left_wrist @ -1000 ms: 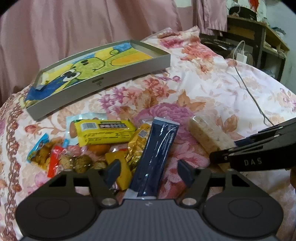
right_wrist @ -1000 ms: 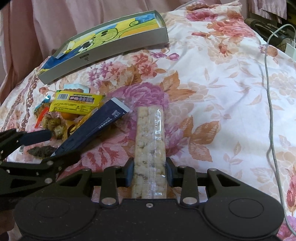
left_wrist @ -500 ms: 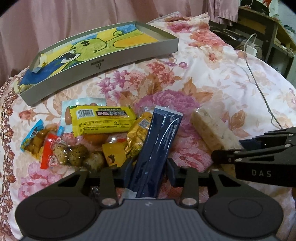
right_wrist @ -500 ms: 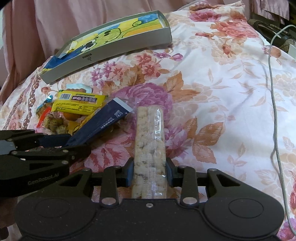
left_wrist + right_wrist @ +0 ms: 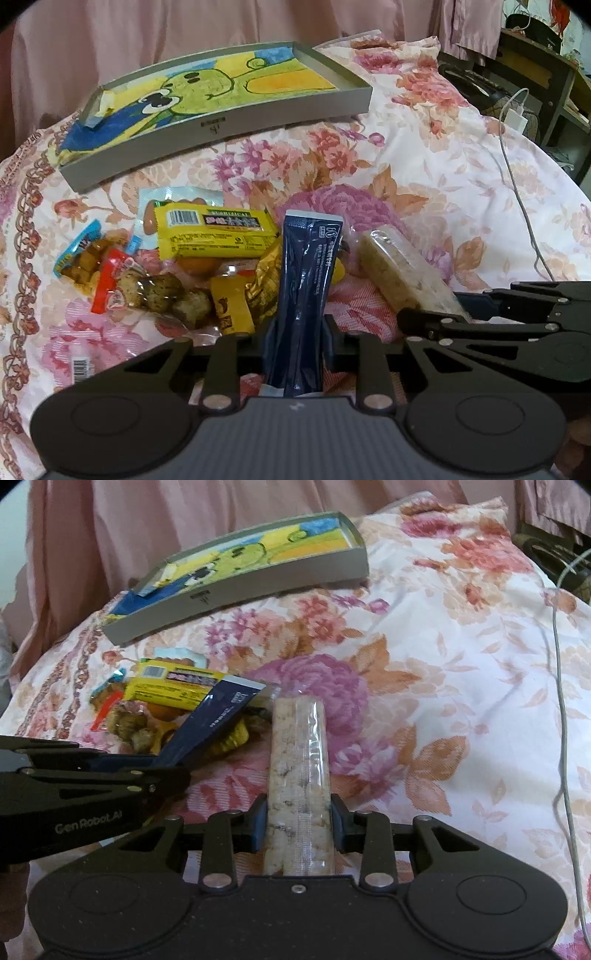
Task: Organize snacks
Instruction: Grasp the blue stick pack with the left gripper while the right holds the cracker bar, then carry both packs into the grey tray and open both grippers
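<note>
On the floral bedspread (image 5: 424, 155), one grey tray (image 5: 221, 122) lies beyond the snack pile (image 5: 177, 266), well apart from both grippers. The left gripper (image 5: 295, 347) has just been closing and now clamps one dark blue sachet (image 5: 304, 280); the right gripper (image 5: 298, 823) clenches one rice-cracker bar (image 5: 297, 760). Both long axes point toward the tray.

Two handheld grippers of matte black plastic, each with a broad body bearing two round raised discs and silver screw heads at the finger pivots. Left gripper (image 5: 295, 343) ribbed grey along its near edge, with dark blue pads (image 5: 269, 343); "Gen Robot.AI" in pale lettering on its side. Right gripper (image 5: 298, 821) speckled black, one small screw at centre, likewise blue-padded.
</note>
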`<state>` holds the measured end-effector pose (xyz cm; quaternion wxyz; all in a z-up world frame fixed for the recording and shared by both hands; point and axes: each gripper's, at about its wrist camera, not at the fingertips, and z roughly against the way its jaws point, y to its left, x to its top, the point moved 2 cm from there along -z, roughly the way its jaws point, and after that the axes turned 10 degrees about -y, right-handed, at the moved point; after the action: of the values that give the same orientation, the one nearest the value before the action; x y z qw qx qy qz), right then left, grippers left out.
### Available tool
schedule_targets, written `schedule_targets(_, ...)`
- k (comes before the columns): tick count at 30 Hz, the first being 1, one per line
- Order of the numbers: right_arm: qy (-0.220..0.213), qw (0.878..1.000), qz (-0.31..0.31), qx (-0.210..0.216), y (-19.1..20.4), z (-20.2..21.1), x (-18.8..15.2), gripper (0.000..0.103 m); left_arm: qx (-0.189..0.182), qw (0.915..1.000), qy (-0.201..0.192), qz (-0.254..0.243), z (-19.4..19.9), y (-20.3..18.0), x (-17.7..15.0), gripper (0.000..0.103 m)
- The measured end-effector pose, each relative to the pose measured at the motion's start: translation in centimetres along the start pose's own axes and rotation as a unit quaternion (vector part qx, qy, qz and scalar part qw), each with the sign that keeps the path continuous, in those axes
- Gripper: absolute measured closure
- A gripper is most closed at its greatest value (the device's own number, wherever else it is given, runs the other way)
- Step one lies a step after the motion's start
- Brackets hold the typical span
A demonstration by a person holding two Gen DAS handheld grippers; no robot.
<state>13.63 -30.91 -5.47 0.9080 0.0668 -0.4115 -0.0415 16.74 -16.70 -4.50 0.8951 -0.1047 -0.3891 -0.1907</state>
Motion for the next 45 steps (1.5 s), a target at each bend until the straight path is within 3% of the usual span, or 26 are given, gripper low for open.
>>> schedule_targets(6,-0.017,1.0,-0.003,0.0,0.0,0.5,0.3,0.068,0.009,0.9999,-0.005,-0.006,0.9,-0.1,0.5,0.077)
schedule_targets(16,-0.048,0.998,0.043,-0.013,1.1,1.3,0.3,0.068,0.026,0.9994,-0.014,-0.016,2.1,-0.3,0.7,0.079)
schedule_targets(30,-0.11,0.989,0.092,-0.026,2.7,1.7,1.4,0.068,0.055,0.9959,-0.071,0.0,3.2,0.7,3.6,0.079)
schedule_targets(38,-0.2,0.967,0.152,-0.045,4.8,0.0,3.5,0.068,0.084,0.99,-0.111,0.02,2.8,2.7,6.7,0.079)
schedule_targets(45,-0.287,0.944,0.146,-0.075,4.1,-2.0,7.6,0.068,0.116,0.9836,-0.136,0.025,1.3,5.2,10.3,0.079)
